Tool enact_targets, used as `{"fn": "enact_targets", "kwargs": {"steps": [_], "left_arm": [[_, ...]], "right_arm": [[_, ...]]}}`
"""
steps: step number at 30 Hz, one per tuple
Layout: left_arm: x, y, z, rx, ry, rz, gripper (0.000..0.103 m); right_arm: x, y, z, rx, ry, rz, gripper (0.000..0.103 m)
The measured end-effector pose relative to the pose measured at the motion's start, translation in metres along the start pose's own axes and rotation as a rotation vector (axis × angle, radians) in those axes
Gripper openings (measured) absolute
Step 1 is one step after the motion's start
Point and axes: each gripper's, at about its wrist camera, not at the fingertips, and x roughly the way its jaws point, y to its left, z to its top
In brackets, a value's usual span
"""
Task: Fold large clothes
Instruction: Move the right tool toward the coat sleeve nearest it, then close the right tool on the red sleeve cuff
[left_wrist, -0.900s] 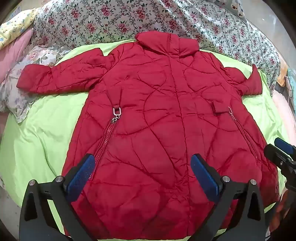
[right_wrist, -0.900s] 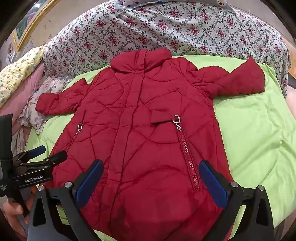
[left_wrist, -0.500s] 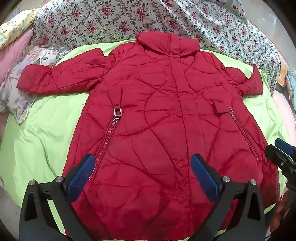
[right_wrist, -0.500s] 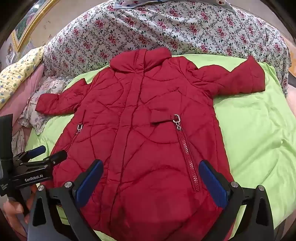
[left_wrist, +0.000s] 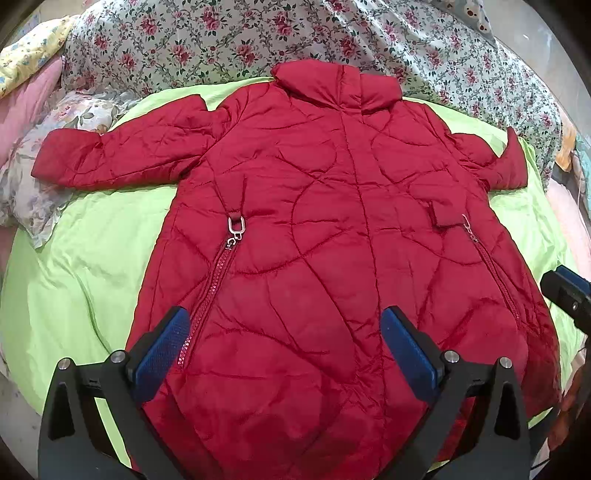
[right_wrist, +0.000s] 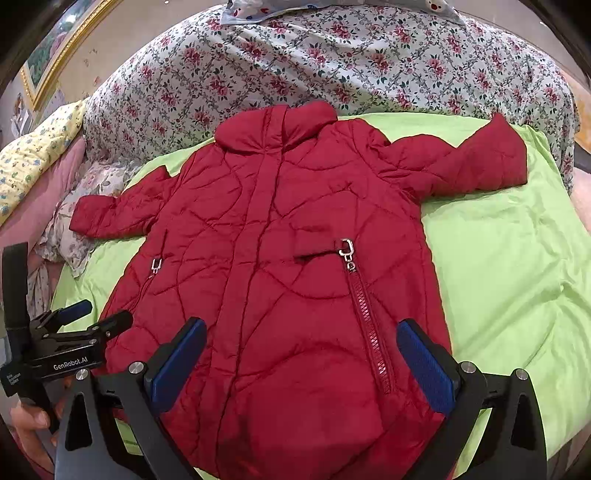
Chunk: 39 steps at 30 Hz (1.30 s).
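A red quilted coat (left_wrist: 332, 229) lies flat, front up, on a lime-green sheet (left_wrist: 92, 266), collar at the far end and both sleeves spread out sideways. It also shows in the right wrist view (right_wrist: 288, 258). My left gripper (left_wrist: 284, 350) is open and empty, hovering above the coat's hem at its left pocket zip. My right gripper (right_wrist: 303, 362) is open and empty above the hem near the right pocket zip (right_wrist: 365, 325). Each gripper shows at the edge of the other's view: the right one (left_wrist: 569, 295) and the left one (right_wrist: 74, 328).
A floral quilt (right_wrist: 332, 62) is bunched behind the collar. A floral pillow (left_wrist: 33, 192) and pink bedding (left_wrist: 29, 96) lie at the left, under the left sleeve's cuff. A gold picture frame (right_wrist: 55, 55) hangs on the wall.
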Motion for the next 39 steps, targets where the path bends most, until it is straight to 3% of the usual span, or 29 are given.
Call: {"fn": "enact_targets", "kwargs": {"steps": [8,18,25,28,32,39], "left_arm": [[0.004,0.005,0.011,0.000,-0.003,-0.012,0.103],[0.018,0.011,0.027,-0.021,-0.038,-0.025,0.103],[0.029,0.020,0.037,-0.037,-0.029,-0.026,0.103],[0.032,0.022,0.042,-0.042,-0.030,-0.027,0.103],[0.038,0.026,0.050,-0.049,-0.026,-0.022,0.103],[0.053,0.036,0.062,-0.095,-0.021,-0.041,0.103]], "right_arm": [[-0.001,-0.024,0.016,0.049,-0.059,0.007,0.103],[-0.003,-0.073,0.056,0.115,-0.102,-0.064,0.103],[0.009,-0.132,0.096,0.198,-0.133,-0.144,0.103],[0.025,-0.167,0.121,0.244,-0.137,-0.238,0.101],[0.042,-0.209,0.152,0.320,-0.150,-0.282,0.100],[0.071,-0.278,0.198,0.384,-0.182,-0.374,0.094]]}}
